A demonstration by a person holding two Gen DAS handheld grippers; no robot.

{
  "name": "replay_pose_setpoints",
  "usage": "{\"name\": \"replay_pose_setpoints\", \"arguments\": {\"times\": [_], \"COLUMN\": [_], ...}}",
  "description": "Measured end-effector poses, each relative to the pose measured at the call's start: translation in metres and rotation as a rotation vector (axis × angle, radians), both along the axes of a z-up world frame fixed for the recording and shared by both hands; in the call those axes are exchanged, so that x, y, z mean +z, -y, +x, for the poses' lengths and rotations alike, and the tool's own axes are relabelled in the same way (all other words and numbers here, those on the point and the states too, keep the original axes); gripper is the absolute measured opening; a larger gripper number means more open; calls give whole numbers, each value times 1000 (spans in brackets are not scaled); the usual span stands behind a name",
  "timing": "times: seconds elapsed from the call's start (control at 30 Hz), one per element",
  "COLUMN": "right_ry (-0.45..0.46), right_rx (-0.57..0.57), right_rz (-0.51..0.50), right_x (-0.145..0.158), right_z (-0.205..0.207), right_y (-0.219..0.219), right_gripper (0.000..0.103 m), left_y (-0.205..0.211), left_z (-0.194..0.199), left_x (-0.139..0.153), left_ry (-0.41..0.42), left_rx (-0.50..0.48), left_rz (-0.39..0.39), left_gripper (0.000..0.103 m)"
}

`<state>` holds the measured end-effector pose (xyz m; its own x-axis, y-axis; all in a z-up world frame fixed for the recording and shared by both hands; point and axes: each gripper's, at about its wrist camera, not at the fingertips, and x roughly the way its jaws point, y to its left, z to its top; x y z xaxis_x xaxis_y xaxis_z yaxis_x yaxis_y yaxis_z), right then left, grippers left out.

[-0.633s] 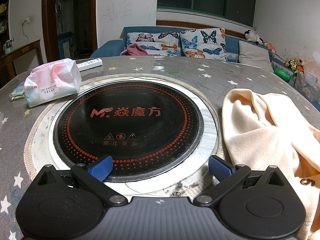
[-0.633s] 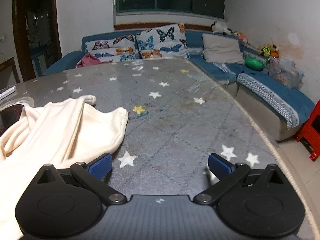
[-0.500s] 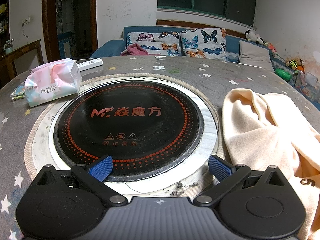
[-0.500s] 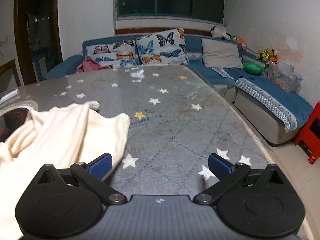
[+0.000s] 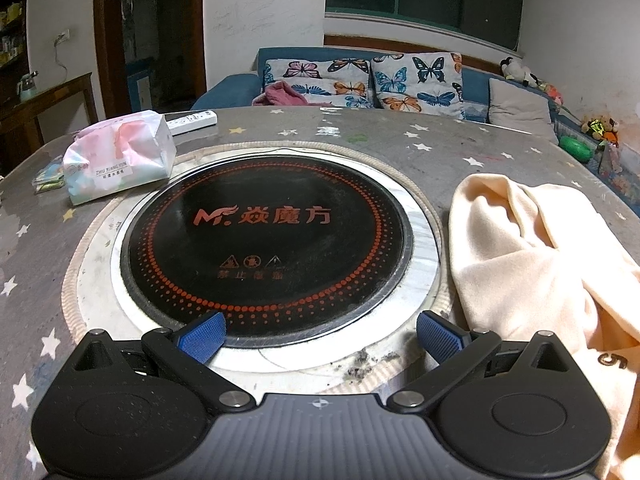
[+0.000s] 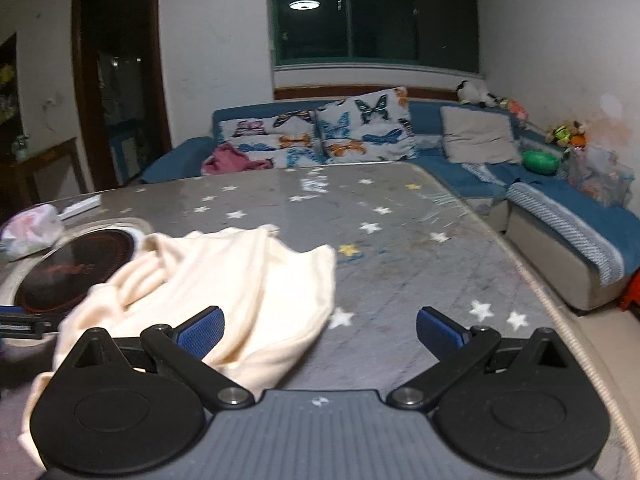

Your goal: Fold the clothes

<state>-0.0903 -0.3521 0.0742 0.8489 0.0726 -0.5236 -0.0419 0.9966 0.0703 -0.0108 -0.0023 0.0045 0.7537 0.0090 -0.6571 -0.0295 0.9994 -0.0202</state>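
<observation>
The left gripper [image 5: 320, 334] fills the bottom of its frame, tilted downward, jaws spread wide with nothing between the blue pads [image 5: 202, 336]. The right gripper [image 6: 320, 330] sits likewise at the bottom of its frame, jaws wide apart and empty, its blue pads [image 6: 438, 330] clear of everything.

Blue sofa [image 6: 568, 216] under dark window [image 6: 374, 12]
</observation>
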Motion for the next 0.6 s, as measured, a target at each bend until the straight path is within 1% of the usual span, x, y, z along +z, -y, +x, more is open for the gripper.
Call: {"name": "replay_pose_setpoints", "arguments": {"times": [0.17, 0.3, 0.47, 0.6], "right_ry": [-5, -21, -40, -66], "right_rx": [37, 50, 66, 83], "right_rz": [1, -3, -50, -58], "right_x": [3, 3, 1, -1], "right_z": [-13, -13, -19, -22], "right_y": [-12, -17, -31, -38], "right_gripper": [103, 103, 103, 103], "left_y": [1, 3, 7, 9], "left_z": [-6, -13, -22, -29], "left_x": [2, 6, 12, 17], "left_ry": [-10, -11, -16, -19], "left_rx": [3, 4, 7, 7], "left_rz": [3, 5, 15, 27], "left_gripper": [103, 103, 103, 103]}}
